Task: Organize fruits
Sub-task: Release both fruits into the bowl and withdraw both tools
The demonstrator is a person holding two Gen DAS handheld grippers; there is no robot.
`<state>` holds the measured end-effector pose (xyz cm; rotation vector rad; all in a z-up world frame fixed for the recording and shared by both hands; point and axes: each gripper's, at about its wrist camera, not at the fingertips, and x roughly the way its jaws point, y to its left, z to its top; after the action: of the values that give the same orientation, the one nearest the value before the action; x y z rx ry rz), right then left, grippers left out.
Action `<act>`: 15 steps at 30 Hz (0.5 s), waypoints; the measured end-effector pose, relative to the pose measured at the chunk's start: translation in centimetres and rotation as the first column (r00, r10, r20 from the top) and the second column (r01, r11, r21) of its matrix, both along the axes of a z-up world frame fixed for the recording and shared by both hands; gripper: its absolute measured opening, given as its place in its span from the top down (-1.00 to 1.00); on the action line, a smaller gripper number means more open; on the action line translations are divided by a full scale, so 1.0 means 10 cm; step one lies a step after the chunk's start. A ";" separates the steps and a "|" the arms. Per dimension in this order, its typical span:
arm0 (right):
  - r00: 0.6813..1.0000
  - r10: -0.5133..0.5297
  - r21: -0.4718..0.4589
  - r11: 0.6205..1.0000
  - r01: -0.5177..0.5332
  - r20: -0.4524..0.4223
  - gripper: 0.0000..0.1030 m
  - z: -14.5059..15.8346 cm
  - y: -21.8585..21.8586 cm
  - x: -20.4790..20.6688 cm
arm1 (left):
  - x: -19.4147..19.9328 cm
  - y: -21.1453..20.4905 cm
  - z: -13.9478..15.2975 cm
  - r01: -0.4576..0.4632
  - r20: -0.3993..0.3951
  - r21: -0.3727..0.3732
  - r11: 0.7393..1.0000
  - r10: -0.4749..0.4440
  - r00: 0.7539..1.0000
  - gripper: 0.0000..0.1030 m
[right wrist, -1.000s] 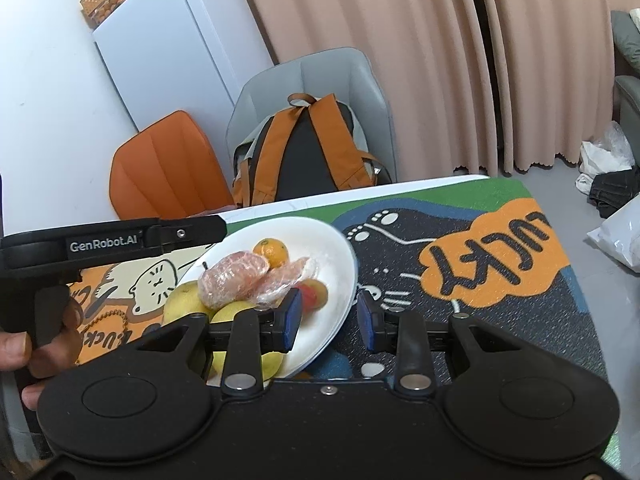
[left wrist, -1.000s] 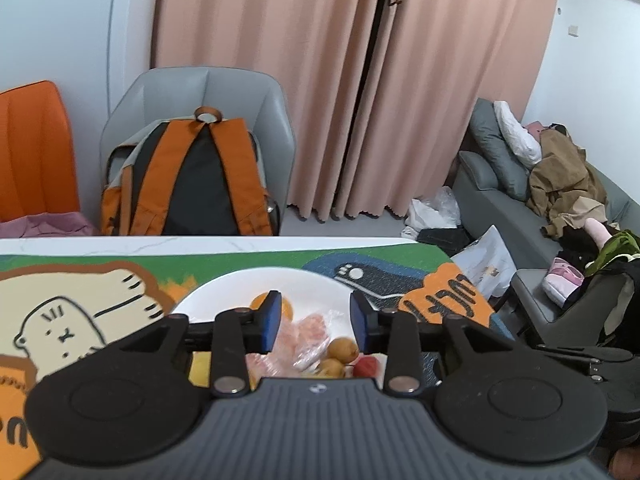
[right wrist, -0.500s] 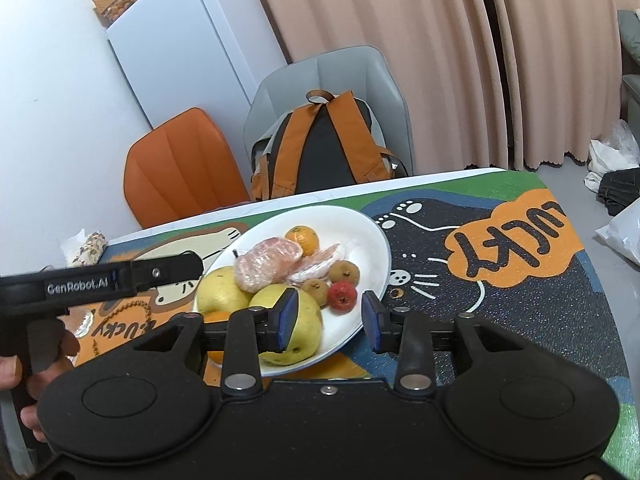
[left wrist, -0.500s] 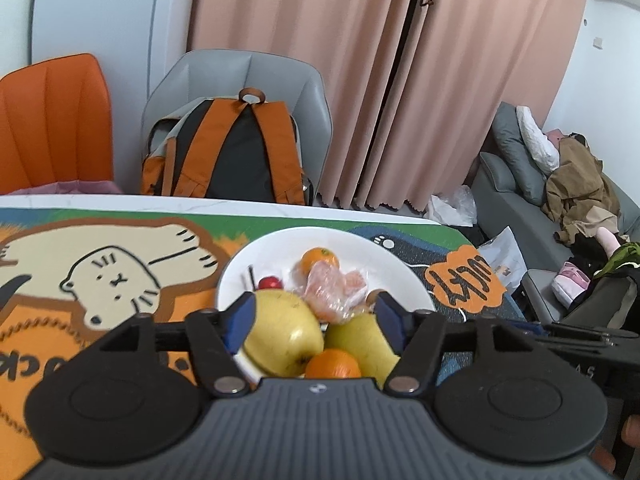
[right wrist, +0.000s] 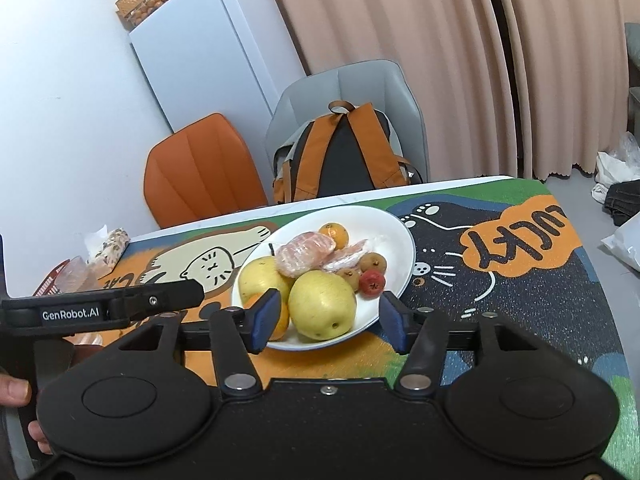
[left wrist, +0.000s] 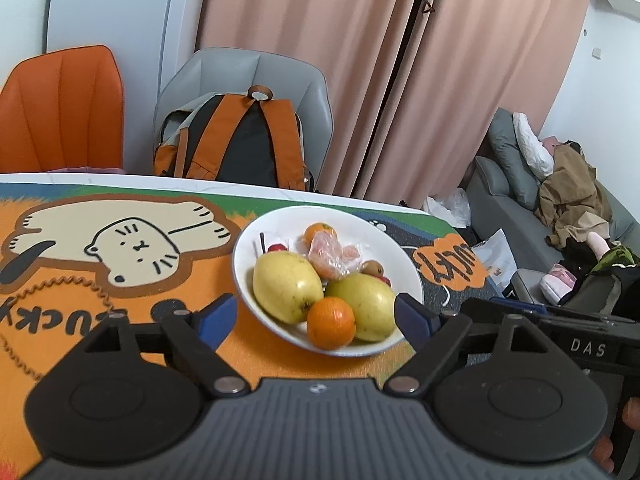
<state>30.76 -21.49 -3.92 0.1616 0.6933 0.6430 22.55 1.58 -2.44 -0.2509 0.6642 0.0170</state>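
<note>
- Left tool [left wrist: 316, 314]: spread wide, empty, before the white plate [left wrist: 400, 256].
- Right tool [right wrist: 328, 320]: likewise spread, empty.
- Plate: pears [left wrist: 286, 286], oranges [left wrist: 331, 322], on the table [left wrist: 120, 280].

"GenRobot.AI" in white on my black left gripper handle [right wrist: 100, 308]; "DAS" on my black right gripper body [left wrist: 588, 348]; "LUCKY", upside down, on the colourful cartoon-cat table mat [right wrist: 520, 240].
</note>
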 end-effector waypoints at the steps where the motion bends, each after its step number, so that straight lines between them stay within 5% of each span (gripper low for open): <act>1: 1.000 0.001 -0.001 1.000 -0.001 -0.001 -0.14 0.00 0.00 -0.02 | -0.03 -0.01 0.00 0.001 -0.001 0.000 1.000 -0.001 1.000 -0.65; 15: 1.000 -0.006 0.001 1.000 0.006 0.030 -0.63 0.08 -0.11 -0.39 | -0.42 -0.07 0.03 -0.010 0.013 0.039 0.999 0.009 1.000 -0.78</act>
<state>26.84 -22.60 -3.07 0.1552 0.6634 0.6386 18.35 0.88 -2.13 -0.2165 0.6495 0.0374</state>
